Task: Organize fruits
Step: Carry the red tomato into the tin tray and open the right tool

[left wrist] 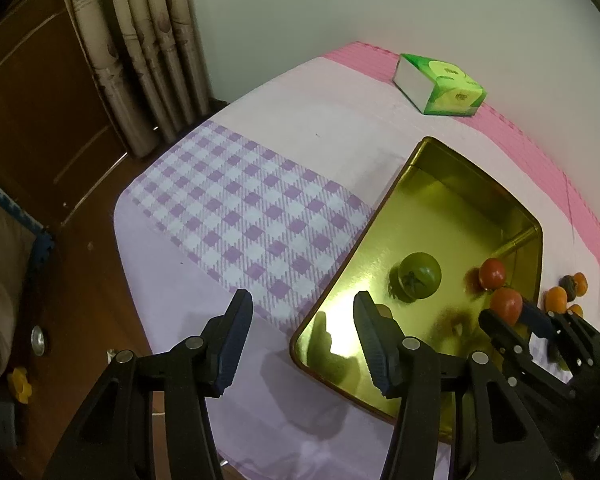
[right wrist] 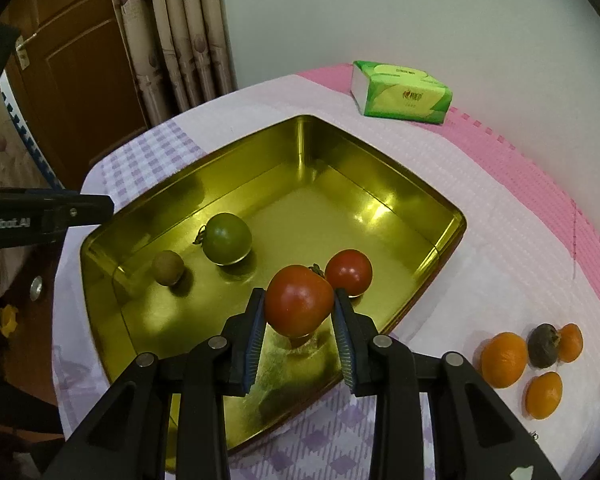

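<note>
We see the tabletop (right wrist: 440, 168), cloth-covered, bearing a gold tin (right wrist: 380, 184), a green tissue pack (right wrist: 404, 96), three oranges (right wrist: 504, 358) and one dark fruit (right wrist: 543, 345).

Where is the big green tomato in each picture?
Left wrist view: the green tomato sits low and right of centre, on the floor of the gold tin, beyond the open left gripper.
Right wrist view: it is left of centre in the tin, beside a small brown fruit.
Shared landmark: the green tissue pack by the wall.
</note>
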The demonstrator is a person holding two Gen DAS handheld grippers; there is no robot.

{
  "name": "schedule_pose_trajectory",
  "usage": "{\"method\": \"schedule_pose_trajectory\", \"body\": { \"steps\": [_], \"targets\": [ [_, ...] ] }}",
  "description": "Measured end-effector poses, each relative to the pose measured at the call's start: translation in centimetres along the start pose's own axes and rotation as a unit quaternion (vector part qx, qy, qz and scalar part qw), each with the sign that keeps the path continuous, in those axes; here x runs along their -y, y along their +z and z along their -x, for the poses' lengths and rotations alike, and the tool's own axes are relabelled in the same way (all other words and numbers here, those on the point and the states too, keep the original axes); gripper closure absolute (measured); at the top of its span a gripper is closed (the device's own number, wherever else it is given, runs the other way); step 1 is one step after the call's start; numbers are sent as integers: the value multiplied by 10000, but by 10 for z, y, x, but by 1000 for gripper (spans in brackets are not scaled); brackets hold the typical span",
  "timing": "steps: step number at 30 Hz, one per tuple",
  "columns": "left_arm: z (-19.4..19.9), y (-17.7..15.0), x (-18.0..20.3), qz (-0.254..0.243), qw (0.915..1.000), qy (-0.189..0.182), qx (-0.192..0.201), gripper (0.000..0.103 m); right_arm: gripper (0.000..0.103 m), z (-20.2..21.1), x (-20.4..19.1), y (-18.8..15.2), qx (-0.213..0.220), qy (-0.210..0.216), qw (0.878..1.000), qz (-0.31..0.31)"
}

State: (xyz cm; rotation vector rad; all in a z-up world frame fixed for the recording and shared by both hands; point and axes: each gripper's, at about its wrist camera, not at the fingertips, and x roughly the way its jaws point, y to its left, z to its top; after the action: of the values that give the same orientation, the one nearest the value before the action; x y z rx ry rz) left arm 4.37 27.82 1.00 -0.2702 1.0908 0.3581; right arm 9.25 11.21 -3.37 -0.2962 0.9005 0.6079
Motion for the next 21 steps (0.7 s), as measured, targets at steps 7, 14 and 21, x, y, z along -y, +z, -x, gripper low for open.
{"method": "schedule_pose_trajectory", "body": {
  "steps": [7,14,21],
  "targets": [
    [-3,-1,4,-62,10000,-24,-60,49,71,-2,1,-1,10,-12,10000,-55],
    [-2,-2,9,-167,9998,-13,-51,49,65,16,6,-5,271,135,9992,-263],
    [0,-3,12,-258,9997,-41,9,49,64,61,29,-25,632,-78,9968,-481]
  ]
}}
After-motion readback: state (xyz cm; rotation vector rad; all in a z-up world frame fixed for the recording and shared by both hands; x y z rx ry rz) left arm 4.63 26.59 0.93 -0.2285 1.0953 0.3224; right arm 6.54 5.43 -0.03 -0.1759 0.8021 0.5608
